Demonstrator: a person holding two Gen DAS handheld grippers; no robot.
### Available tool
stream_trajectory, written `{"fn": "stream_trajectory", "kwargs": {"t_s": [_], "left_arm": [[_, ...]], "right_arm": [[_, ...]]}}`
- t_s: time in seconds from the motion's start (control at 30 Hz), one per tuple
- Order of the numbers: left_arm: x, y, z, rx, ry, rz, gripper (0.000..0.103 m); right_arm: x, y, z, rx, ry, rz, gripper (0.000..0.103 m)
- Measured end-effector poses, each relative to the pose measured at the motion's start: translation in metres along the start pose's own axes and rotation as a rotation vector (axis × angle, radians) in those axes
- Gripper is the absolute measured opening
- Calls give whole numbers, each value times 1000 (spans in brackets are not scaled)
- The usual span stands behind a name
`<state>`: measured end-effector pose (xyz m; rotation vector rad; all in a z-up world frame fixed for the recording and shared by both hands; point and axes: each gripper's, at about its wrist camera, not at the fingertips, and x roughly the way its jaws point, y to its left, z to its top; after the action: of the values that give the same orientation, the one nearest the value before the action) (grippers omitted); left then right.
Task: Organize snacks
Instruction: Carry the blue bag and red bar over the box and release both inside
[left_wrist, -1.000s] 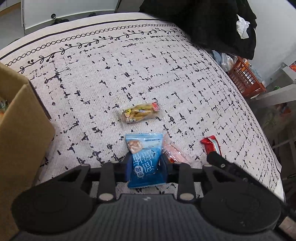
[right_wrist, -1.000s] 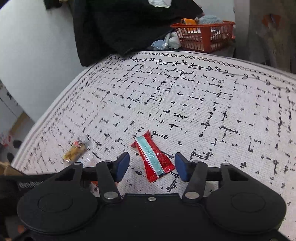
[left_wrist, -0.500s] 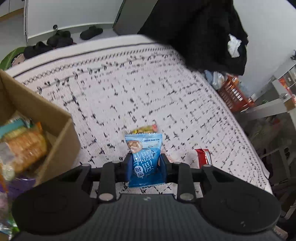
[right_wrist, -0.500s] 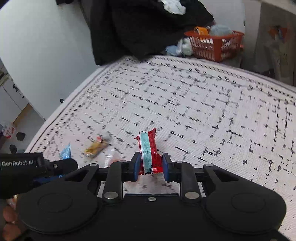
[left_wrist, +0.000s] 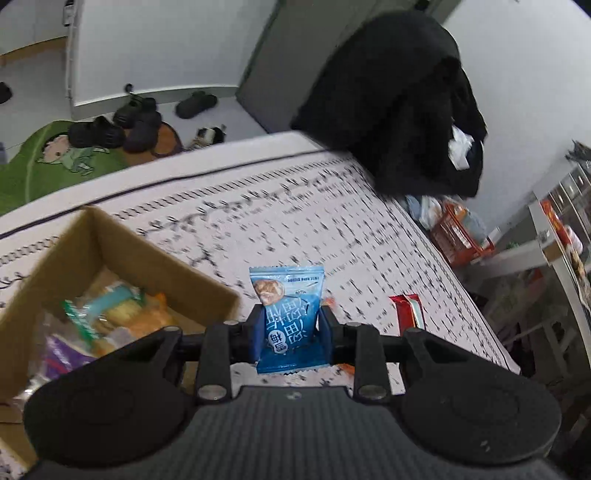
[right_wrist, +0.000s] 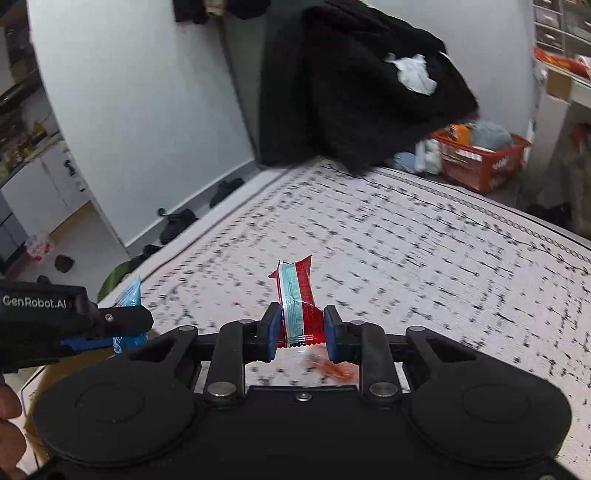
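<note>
My left gripper (left_wrist: 290, 332) is shut on a blue snack packet (left_wrist: 286, 295) and holds it upright in the air, just right of an open cardboard box (left_wrist: 166, 264) with several snacks inside. My right gripper (right_wrist: 301, 332) is shut on a red packet with a pale blue stripe (right_wrist: 295, 295), lifted above the patterned bedspread (right_wrist: 424, 258). In the right wrist view the left gripper (right_wrist: 122, 325) and its blue packet (right_wrist: 127, 297) show at the left edge. An orange wrapped snack (right_wrist: 334, 369) lies blurred on the bedspread below the right gripper. The red packet (left_wrist: 408, 310) also shows in the left wrist view.
A heap of black clothing (left_wrist: 388, 92) covers the far corner of the bed. An orange basket (right_wrist: 480, 162) stands on the floor beyond the bed edge. Shoes (left_wrist: 122, 129) and a green mat (left_wrist: 44, 170) lie on the floor. A hand (right_wrist: 7, 424) shows at lower left.
My right gripper shut on the red packet and raised it off the bedspread. My left gripper rose with the blue packet and swung left, bringing the box into view.
</note>
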<state>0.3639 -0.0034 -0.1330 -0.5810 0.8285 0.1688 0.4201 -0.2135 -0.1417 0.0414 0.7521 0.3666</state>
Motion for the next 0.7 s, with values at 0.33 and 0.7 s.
{"fn": "stream_trajectory", "kwargs": {"t_s": [0.33, 0.7], "left_arm": [[-42, 47, 15, -56, -57, 89, 30], [-81, 85, 21, -112, -112, 143, 30]], "right_arm": [[-23, 48, 2, -69, -46, 87, 24], [-29, 99, -5, -156, -38, 175, 24]]}}
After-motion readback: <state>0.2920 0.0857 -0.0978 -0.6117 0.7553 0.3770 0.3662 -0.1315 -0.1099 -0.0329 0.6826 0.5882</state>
